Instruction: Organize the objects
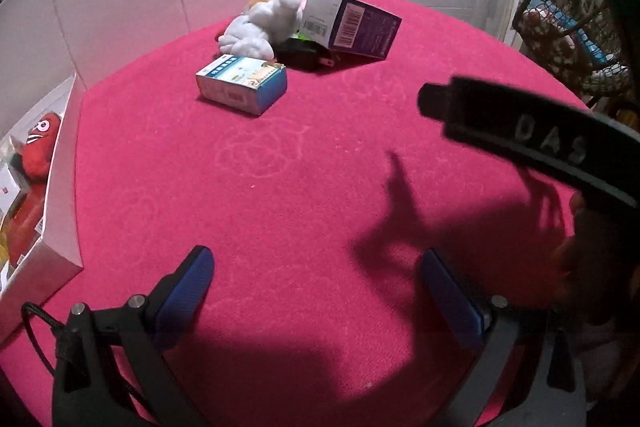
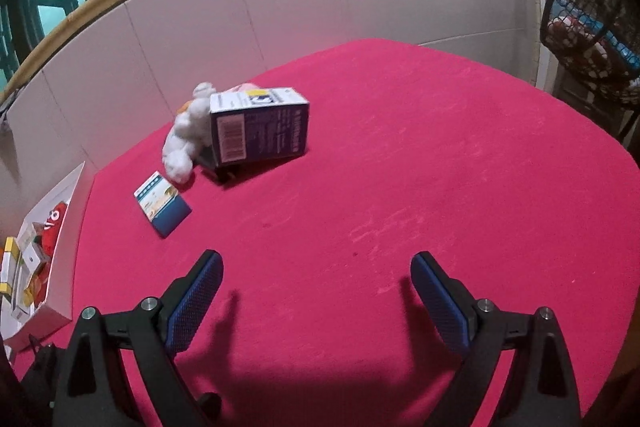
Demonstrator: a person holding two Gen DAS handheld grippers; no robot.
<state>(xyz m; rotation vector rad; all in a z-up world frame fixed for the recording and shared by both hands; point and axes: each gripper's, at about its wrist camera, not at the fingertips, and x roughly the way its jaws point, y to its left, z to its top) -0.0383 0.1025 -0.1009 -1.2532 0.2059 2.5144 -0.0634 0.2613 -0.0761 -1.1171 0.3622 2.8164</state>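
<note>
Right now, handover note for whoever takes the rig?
Left gripper: open, empty, above the red cloth.
Right gripper: open, empty, also above the cloth.
Still on the table: small blue-and-white box lying flat by itself; white plush toy; purple box tilted, leaning on a black item under it.
Done: white bin at the left edge already holds a red plush and several small boxes.
Left: move those items, probably into the bin. The small box looks easiest to take first.
</note>
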